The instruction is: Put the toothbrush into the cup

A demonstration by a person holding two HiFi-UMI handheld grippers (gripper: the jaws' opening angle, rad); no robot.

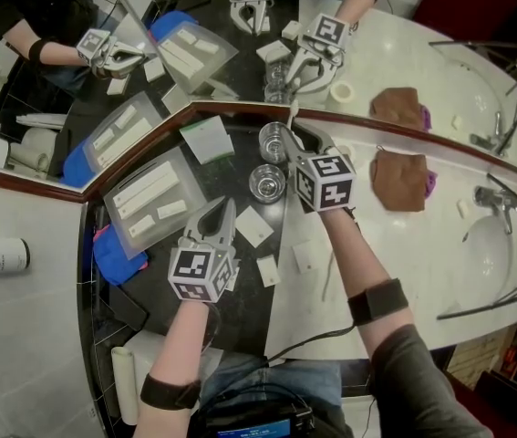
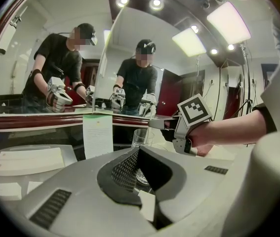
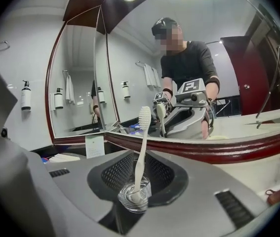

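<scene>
dark counter (image 1: 247, 290) by mirror (image 3: 80, 98) edge: toothbrush (image 3: 140, 147) stands in cup (image 3: 133, 197) between open right claw (image 3: 138, 177); left claw (image 1: 222, 210) closed.

The grey, smooth-shelled left gripper (image 1: 222, 208) and right gripper (image 1: 292, 140) carry white cubes (image 1: 201, 272) with black square markers, and black wristbands (image 1: 377, 301), a dark grey sleeve (image 1: 418, 386) and a thin black cable (image 1: 320, 338) dress the arms.

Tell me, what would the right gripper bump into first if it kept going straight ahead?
The glass cup with the toothbrush standing in it. It sits between the right gripper's open fingers, so it would likely hit that first, before the mirror behind.
</scene>
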